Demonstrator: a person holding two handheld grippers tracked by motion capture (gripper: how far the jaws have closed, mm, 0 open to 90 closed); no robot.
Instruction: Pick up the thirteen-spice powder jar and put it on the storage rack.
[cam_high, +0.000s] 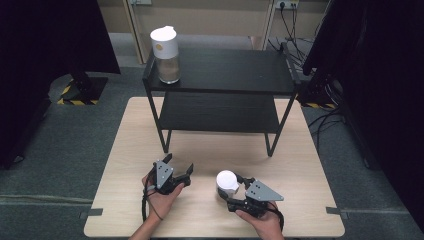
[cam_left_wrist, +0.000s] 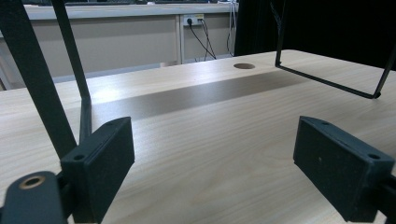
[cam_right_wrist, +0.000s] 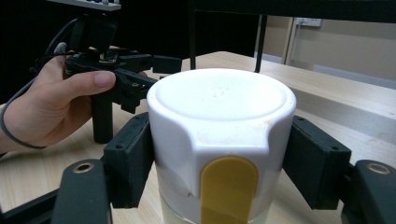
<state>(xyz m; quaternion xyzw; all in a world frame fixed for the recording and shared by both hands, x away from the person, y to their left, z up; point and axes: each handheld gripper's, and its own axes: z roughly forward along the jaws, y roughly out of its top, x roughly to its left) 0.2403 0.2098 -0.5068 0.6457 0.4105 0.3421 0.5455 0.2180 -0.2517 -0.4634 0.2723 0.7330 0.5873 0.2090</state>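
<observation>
The right hand-held gripper (cam_high: 235, 192) stands at the near edge of the wooden surface (cam_high: 300, 150), its jaws set on either side of a white-lidded jar (cam_high: 227, 183). In the right gripper view the two black pads (cam_right_wrist: 128, 161) sit against the lid of the jar (cam_right_wrist: 222, 121) on opposite flanks, pinching it just below the top rim. The grip is taken high, on the opaque lid rather than the clear body, presumably because the lid offers the wider and less slippery band. The yellow tab (cam_right_wrist: 229, 189) on the lid faces the camera, so the jaws bear on plain wall and not on the tab. The jar appears upright and resting on the surface (its base is hidden, so contact cannot be confirmed).

The left hand-held gripper (cam_high: 175, 172) lies just beside it to the left, jaws spread wide with nothing between them; its own view shows bare surface (cam_left_wrist: 210, 154) ahead between the pads. It appears parked clear of the work.

A black two-tier shelf (cam_high: 220, 75) stands at the far half of the surface. A second, taller jar (cam_high: 165, 48) of like pattern stands at the left end of its top tier, which suggests the gripped jar is bound for the shelf as well.
</observation>
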